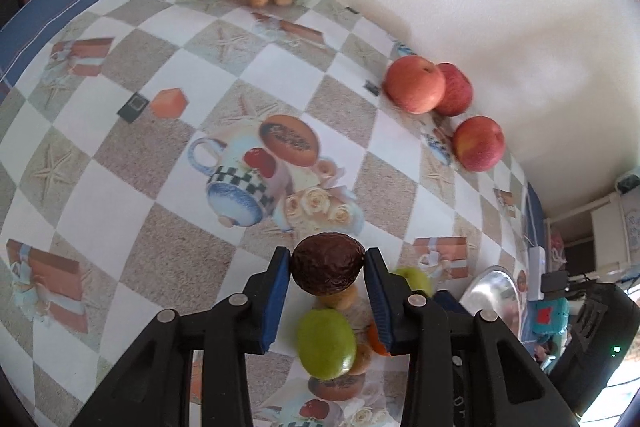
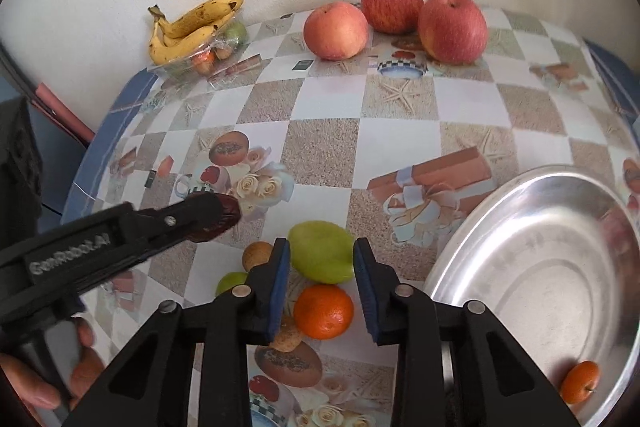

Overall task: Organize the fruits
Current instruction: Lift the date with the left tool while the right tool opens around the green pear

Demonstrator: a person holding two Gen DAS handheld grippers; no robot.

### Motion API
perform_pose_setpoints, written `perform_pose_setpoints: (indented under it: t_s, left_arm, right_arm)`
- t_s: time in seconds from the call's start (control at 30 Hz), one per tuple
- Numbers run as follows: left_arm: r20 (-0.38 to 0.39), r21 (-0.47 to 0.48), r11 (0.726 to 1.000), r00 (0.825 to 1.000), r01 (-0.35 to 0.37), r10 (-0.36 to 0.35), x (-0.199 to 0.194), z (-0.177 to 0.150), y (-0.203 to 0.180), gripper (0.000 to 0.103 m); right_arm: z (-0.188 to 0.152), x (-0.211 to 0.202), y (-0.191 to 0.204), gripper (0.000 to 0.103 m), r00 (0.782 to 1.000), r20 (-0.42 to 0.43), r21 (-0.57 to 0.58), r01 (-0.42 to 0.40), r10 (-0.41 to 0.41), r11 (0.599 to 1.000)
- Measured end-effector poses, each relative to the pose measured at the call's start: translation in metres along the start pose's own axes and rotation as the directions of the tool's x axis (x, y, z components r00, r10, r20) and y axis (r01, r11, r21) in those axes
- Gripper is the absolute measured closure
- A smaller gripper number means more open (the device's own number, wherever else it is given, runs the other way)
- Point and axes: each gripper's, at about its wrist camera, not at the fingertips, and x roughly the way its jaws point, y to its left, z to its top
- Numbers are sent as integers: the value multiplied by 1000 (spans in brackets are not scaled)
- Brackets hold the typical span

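My left gripper [image 1: 326,259] is shut on a dark brown wrinkled fruit [image 1: 327,263] and holds it above the table; it also shows in the right wrist view [image 2: 218,219]. Below it lie a green fruit [image 1: 326,343], small brown fruits and an orange. My right gripper [image 2: 321,255] is open, its jaws on either side of a green fruit [image 2: 320,257] on the table, with an orange [image 2: 324,311] just in front. A steel bowl [image 2: 540,299] at right holds a small orange [image 2: 580,381]. Three red apples [image 2: 394,23] sit by the wall.
A banana bunch [image 2: 192,27] lies on a clear plastic tray of small fruits [image 2: 208,61] at the far left corner. A small brown fruit [image 2: 258,255] and another green fruit [image 2: 230,281] lie left of my right gripper. The wall bounds the table's far side.
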Motion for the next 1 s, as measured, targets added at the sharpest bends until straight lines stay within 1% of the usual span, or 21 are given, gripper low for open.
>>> perform_pose_setpoints:
  t_s: [0.07, 0.13, 0.17, 0.2, 0.23, 0.4, 0.47, 0.53, 0.7, 0.8, 1.0]
  left_arm:
    - [-9, -23, 1000, 1000, -16, 15, 3, 1, 6, 63]
    - [-14, -49, 999, 1000, -22, 22, 5, 0, 12, 63]
    - [-17, -64, 998, 1000, -27, 26, 6, 1, 14, 63]
    - [-18, -75, 997, 999, -30, 28, 6, 1, 16, 63]
    - [-19, -87, 996, 999, -31, 29, 7, 1, 17, 63]
    - [-35, -133, 991, 999, -30, 25, 12, -1, 20, 63]
    - [-42, -132, 991, 999, -34, 29, 14, -2, 21, 63]
    - [-45, -133, 990, 998, -41, 35, 14, -1, 23, 63]
    - [-48, -153, 987, 998, -45, 38, 16, 2, 30, 63]
    - [-48, -159, 986, 998, -46, 39, 15, 3, 32, 63]
    - [-36, -155, 987, 998, -50, 45, 9, 4, 33, 63]
  right_arm:
    - [-1, 5, 0, 67, 1000, -7, -8, 12, -12, 1000]
    - [0, 5, 1, 67, 999, 1, -27, 47, -47, 999]
    - [0, 6, 0, 65, 998, 2, -30, 58, -58, 998]
    - [1, 7, -1, 61, 998, 2, -26, 56, -56, 998]
    - [2, 8, -2, 59, 999, 3, -23, 54, -54, 998]
    - [5, 13, -5, 58, 997, 6, -11, 78, -78, 997]
    - [4, 15, -6, 55, 996, 5, -17, 92, -92, 996]
    - [4, 20, -9, 55, 994, -13, -14, 110, -110, 994]
    - [0, 30, -10, 55, 996, -39, -3, 75, -75, 997]
    - [1, 32, -10, 55, 995, -21, -2, 95, -95, 995]
    - [5, 30, -18, 55, 998, 2, 32, 68, -68, 997]
